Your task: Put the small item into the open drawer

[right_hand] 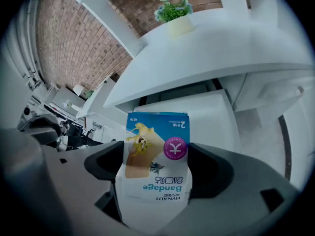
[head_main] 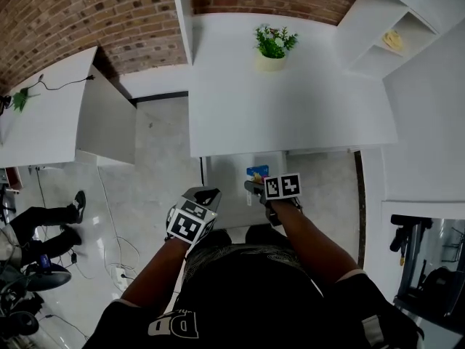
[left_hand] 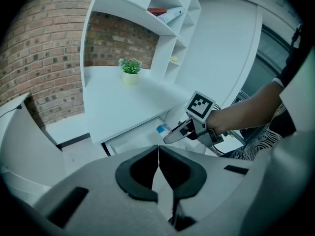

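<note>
The packet (right_hand: 156,156) looks like glossy printed paper or film, lightly creased. The right hand-held gripper (right_hand: 158,170) and the left hand-held gripper (left_hand: 158,167) have smooth, matt grey shells, plastic by the look, with duller black pads (left_hand: 130,178). The desk (head_main: 305,107) and the drawer (head_main: 232,177) are smooth white with a faint satin sheen. The wall (head_main: 87,13) is rough red-brown brick. The floor (head_main: 156,158) is pale polished stone or tile, glossy enough to reflect light.

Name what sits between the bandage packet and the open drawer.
Nothing: the right gripper view shows the stretch bare from the clamped bandage packet to the open drawer.
</note>
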Tool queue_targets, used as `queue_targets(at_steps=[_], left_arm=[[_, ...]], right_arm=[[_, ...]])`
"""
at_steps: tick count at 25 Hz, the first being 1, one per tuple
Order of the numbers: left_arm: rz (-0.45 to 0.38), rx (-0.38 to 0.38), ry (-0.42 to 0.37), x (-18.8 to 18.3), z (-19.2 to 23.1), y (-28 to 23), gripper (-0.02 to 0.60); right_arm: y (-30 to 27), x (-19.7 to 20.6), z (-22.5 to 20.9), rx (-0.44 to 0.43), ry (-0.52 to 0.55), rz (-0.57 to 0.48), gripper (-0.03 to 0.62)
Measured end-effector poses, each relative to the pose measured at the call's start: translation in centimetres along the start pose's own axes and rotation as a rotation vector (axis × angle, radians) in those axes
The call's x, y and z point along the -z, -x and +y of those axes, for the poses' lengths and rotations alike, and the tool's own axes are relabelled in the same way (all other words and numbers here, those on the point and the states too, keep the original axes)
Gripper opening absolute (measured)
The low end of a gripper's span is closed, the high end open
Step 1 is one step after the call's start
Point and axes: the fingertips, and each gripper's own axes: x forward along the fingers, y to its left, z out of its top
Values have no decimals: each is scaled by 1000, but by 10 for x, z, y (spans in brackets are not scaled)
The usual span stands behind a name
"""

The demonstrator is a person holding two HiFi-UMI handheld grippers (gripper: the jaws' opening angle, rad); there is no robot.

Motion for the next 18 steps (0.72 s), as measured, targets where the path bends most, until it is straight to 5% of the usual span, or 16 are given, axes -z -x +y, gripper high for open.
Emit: queue_targets(at_steps=[10,18], left_arm=[[16,-12,18,18,29,8,18],[87,-7,49,52,49,11,20]], right_arm=[[-78,17,-41,154,-93,86,403],[-122,22,-64,242,-46,125,405]])
